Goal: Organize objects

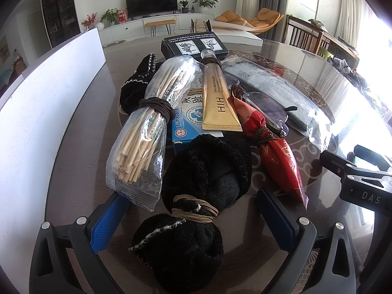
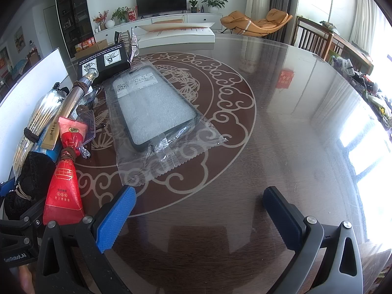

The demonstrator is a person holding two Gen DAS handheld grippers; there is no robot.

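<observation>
A pile of objects lies on the glass table. In the left wrist view my left gripper [image 1: 193, 223] is open, its fingers on either side of a black fuzzy sock bundle [image 1: 196, 196] tied with a tan band. Behind it lie a bag of wooden sticks [image 1: 147, 132], a gold tube [image 1: 218, 103], a red packet [image 1: 276, 152], a blue box [image 1: 186, 122] and glasses [image 1: 267, 107]. My right gripper [image 2: 198, 215] is open and empty above bare table, right of the red packet [image 2: 63, 188] and in front of a bagged phone case [image 2: 154, 112].
A white board [image 1: 49, 112] stands along the table's left side. A black box [image 2: 105, 61] and a white tray [image 2: 176, 34] sit at the far side. The table [image 2: 294, 122] spreads to the right, with chairs and clutter beyond its right edge.
</observation>
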